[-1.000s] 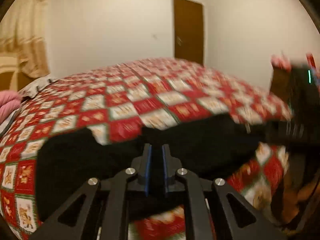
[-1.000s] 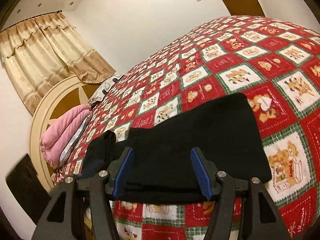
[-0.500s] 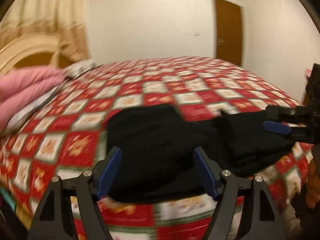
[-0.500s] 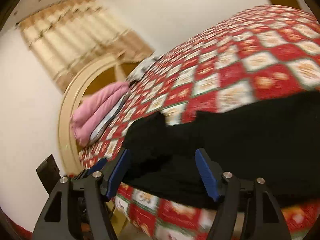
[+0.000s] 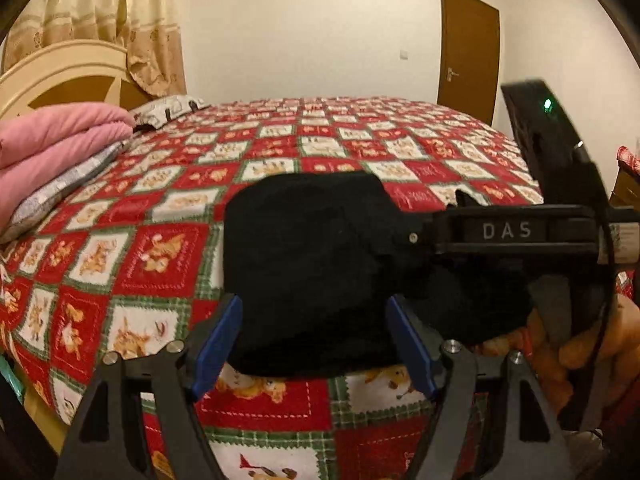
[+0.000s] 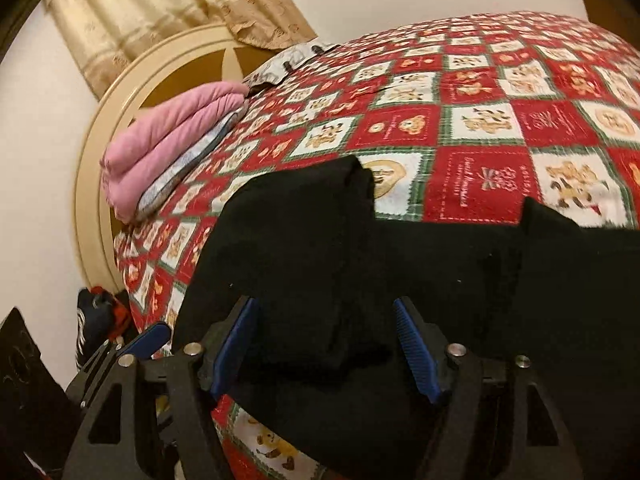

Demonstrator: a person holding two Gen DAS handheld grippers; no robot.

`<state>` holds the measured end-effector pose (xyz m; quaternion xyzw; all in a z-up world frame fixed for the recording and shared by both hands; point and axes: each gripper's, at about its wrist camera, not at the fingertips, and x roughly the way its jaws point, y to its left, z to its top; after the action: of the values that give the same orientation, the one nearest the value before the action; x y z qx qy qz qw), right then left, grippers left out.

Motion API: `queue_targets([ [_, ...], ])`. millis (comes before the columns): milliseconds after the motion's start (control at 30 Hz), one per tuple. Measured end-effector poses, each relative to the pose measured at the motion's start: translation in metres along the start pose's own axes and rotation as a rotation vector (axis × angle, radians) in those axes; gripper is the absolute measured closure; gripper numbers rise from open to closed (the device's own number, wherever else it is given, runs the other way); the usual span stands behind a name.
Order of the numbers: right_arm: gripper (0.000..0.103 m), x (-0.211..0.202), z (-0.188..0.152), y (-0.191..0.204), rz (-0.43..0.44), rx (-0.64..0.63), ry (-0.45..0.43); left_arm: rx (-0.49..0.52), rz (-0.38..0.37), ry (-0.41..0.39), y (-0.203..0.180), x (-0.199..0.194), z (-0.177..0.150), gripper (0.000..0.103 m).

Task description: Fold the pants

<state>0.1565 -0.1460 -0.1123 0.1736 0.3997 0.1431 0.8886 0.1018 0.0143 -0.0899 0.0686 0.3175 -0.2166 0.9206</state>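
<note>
On the quilt [image 5: 168, 208], black pants [image 5: 312, 264], folds indistinct, behind both claws, left [image 5: 316, 344] and right [image 6: 326, 350], spread empty.

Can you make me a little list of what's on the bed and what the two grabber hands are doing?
bed cover: red, white and green patchwork quilt with teddy bears
clothes being folded: black fabric pants, bunched near the bed's front edge
left gripper: open, jaws either side of the pants' near edge
right gripper: open, just above the pants
by the headboard: folded pink blanket
far wall: brown wooden door, closed
</note>
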Motion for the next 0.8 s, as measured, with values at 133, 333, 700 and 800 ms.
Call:
queue_targets([
  [133,0.074,-0.002,0.002,-0.002,0.025,0.017,0.026,-0.001,0.012,0.023,-0.001,0.003,0.0,0.022],
  [333,0.086,-0.026,0.01,-0.005,0.145,0.116,0.011,0.031,0.08,0.052,-0.004,0.007,0.003,0.014],
  [700,0.088,-0.055,0.009,-0.001,0.187,0.133,-0.043,0.034,0.131,0.082,-0.005,0.004,0.007,0.008],
  [800,0.088,-0.073,0.014,0.002,0.175,0.1,-0.085,0.023,0.117,0.063,-0.004,-0.001,0.009,0.008],
])
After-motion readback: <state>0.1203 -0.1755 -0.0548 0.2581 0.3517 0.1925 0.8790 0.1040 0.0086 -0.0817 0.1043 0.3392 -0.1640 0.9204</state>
